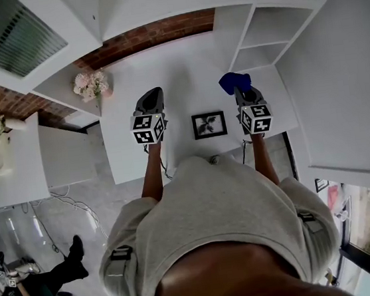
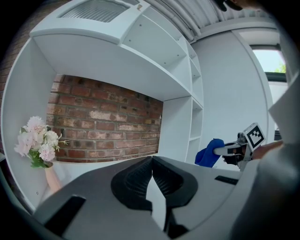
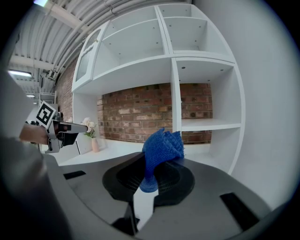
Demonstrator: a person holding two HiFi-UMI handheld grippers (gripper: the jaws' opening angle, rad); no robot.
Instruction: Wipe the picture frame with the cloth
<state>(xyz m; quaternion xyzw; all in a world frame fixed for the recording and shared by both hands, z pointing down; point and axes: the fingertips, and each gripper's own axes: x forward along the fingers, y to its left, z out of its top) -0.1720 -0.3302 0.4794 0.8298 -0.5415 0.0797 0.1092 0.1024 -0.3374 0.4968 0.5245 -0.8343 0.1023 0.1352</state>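
Observation:
A small black picture frame [image 1: 209, 125] lies flat on the white desk [image 1: 175, 71], near its front edge, between my two grippers. My right gripper [image 1: 240, 88] is shut on a blue cloth [image 1: 234, 81], held above the desk to the right of the frame. In the right gripper view the cloth [image 3: 160, 152] sticks up from between the closed jaws of that gripper [image 3: 151, 176]. My left gripper [image 1: 150, 101] hovers left of the frame, shut with nothing in it; in its own view the left gripper [image 2: 151, 174] has its pads touching.
A vase of pink flowers [image 1: 92, 86] stands at the desk's left back corner. White shelves [image 1: 271, 29] rise on the right, a brick wall [image 2: 103, 126] behind. A person [image 1: 28, 290] sits on the floor at lower left.

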